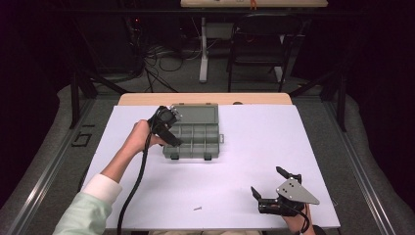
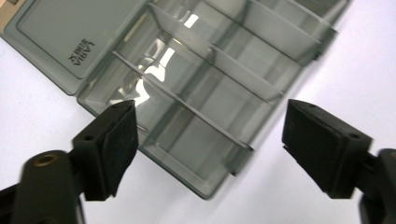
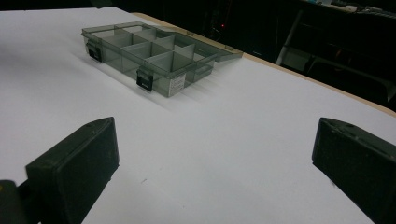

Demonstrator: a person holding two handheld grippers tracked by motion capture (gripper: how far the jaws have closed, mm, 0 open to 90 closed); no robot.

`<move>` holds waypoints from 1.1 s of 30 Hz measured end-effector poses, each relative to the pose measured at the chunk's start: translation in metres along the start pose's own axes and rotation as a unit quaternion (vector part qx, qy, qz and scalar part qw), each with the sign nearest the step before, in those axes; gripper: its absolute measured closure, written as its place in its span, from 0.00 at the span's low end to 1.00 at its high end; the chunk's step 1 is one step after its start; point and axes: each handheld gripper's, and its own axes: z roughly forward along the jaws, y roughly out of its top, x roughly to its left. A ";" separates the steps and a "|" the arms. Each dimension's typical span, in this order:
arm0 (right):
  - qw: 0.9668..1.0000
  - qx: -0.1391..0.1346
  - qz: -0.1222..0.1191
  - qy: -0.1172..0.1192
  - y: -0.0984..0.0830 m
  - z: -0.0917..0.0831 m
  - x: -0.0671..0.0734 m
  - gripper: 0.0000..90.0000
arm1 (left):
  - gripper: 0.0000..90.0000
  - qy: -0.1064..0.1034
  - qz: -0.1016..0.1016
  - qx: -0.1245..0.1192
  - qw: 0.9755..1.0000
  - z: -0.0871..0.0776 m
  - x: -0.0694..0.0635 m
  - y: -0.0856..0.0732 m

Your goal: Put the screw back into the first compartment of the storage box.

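White paper covers the table (image 1: 254, 147), with a dark room, cables and a chair behind its far edge. Over the near left corner of the compartment box (image 1: 193, 137) hangs the left gripper (image 1: 169, 128), its jaws standing wide apart with nothing between the pads; beneath them lie only the box's divided cells. The right gripper (image 1: 269, 183) rests near the table's front edge, well apart from the box and to its right, also spread wide and holding nothing.

The box sits toward the far side of the table, left of centre, its clear lid (image 1: 195, 113) folded flat back on the side away from the person. A small screw (image 1: 197, 208) lies alone on the paper, well in front of the box and just left of the right gripper.

The work in hand looks like loading the box, and the screw seems the next piece. To do it well, the nearer right gripper should come down squarely over the screw, narrow its jaws first, and pinch along the shank so the piece does not roll off.

From the left gripper view, the cells (image 2: 196, 93) below the jaws read as bare, and a label is moulded on the lid. Looking from the right gripper view, the two front latches (image 3: 144, 78) hang open, while the high view alone gives the screw's place.
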 end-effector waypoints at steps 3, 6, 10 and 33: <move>1.000 0.000 0.001 0.000 0.000 0.000 0.000 0.00 | 0.18 -0.001 0.014 -0.004 1.000 -0.005 -0.010 -0.004; 1.000 0.001 0.001 -0.001 0.000 0.000 0.000 0.00 | 0.16 -0.003 0.021 -0.004 1.000 -0.008 -0.018 -0.008; 1.000 0.013 -0.001 0.006 0.001 -0.001 0.000 0.00 | 0.13 -0.008 0.029 -0.008 1.000 -0.012 -0.030 -0.015; 1.000 0.012 -0.001 0.004 0.001 -0.001 0.001 0.00 | 0.03 -0.036 0.068 0.001 0.997 -0.006 -0.090 -0.039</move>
